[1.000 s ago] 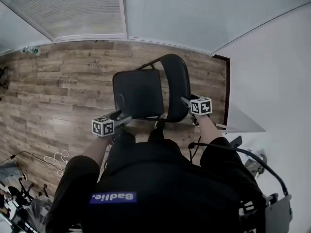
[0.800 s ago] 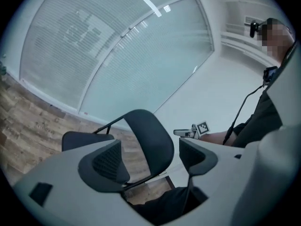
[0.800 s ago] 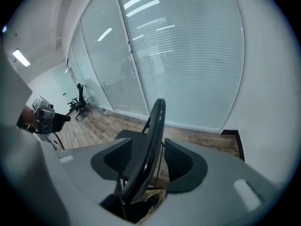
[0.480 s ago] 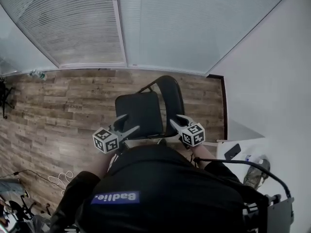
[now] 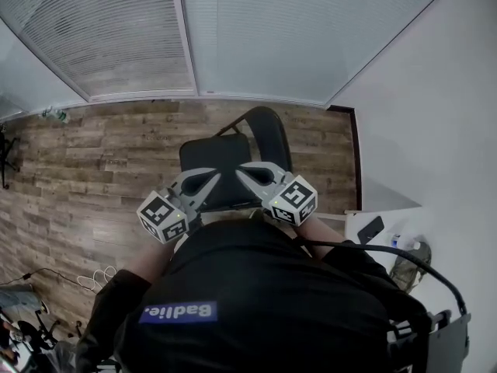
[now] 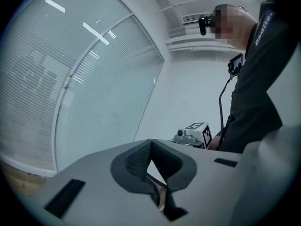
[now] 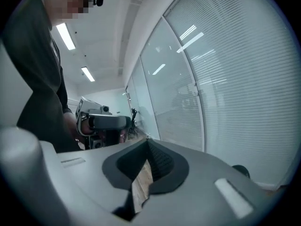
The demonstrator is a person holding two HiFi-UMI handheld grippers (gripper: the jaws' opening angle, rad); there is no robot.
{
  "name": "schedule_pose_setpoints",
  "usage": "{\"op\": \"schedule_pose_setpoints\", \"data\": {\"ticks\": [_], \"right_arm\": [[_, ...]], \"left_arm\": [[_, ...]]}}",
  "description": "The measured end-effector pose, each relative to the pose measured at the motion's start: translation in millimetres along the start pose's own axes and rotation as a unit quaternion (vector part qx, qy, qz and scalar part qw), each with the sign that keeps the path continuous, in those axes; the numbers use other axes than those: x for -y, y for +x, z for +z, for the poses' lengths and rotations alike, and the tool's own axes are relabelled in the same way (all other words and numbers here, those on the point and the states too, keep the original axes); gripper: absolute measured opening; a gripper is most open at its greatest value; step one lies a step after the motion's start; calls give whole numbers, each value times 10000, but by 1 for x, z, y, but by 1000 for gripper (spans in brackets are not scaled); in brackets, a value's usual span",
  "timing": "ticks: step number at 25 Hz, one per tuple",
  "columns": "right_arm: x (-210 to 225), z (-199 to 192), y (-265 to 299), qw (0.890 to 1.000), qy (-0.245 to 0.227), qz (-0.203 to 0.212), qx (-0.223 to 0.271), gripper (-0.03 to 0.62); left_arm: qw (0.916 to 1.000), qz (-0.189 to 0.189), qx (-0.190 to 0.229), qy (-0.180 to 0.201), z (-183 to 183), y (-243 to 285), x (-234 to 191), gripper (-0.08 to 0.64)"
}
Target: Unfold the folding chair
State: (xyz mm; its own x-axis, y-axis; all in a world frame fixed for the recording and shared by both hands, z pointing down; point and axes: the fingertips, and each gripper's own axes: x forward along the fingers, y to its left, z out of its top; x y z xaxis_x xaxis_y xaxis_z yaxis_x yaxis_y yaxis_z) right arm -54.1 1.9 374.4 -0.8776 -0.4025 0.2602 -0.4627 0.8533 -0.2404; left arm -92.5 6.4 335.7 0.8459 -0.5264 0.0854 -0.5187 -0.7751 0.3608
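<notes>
The black folding chair (image 5: pixel 221 162) stands unfolded on the wooden floor, its seat level and its curved backrest (image 5: pixel 272 130) to the right. Both grippers hang in the air in front of the person's chest, above the near edge of the seat, touching nothing. My left gripper (image 5: pixel 220 173) is shut and empty, with its marker cube (image 5: pixel 163 216) lower left. My right gripper (image 5: pixel 239 169) is also shut and empty, and the two tips point toward each other. In the left gripper view the jaws (image 6: pixel 150 144) meet with nothing between them; in the right gripper view (image 7: pixel 146 144) likewise.
Frosted windows with blinds (image 5: pixel 233 29) close off the far side and a white wall (image 5: pixel 435 115) the right. Loose cables (image 5: pixel 93 274) lie on the floor at lower left. A phone (image 5: pixel 371 228) and small items sit on a white surface at the right.
Both grippers have left the chair's sides, risen toward the chest and swung their tips together. Their jaws went from open to shut. The chair has stayed unfolded.
</notes>
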Motion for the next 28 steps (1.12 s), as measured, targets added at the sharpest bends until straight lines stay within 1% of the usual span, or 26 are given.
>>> {"op": "schedule_pose_setpoints", "data": {"ticks": [4, 7, 10, 15, 21, 25, 28], "right_arm": [[-10, 20, 2, 9992, -95, 200, 339, 2], [-17, 28, 3, 9988, -127, 212, 430, 2], [-23, 27, 1, 9990, -64, 156, 410, 0], [-21, 27, -3, 9993, 38, 110, 366, 2], [-21, 20, -7, 9994, 67, 115, 314, 1], [-20, 15, -7, 9996, 157, 98, 201, 0], [-19, 14, -8, 9997, 155, 67, 191, 0]], "left_arm": [[9999, 37, 71, 152, 9, 12, 1, 5], [9998, 121, 126, 69, 10, 7, -1, 5], [9998, 183, 81, -37, 7, -2, 0, 5], [9998, 182, 35, -16, 6, -1, 0, 5], [9995, 261, 53, -143, 1, -2, -2, 5], [9996, 252, 20, -127, -1, -2, -2, 5], [9994, 319, 19, -145, -2, -4, -4, 5]]}}
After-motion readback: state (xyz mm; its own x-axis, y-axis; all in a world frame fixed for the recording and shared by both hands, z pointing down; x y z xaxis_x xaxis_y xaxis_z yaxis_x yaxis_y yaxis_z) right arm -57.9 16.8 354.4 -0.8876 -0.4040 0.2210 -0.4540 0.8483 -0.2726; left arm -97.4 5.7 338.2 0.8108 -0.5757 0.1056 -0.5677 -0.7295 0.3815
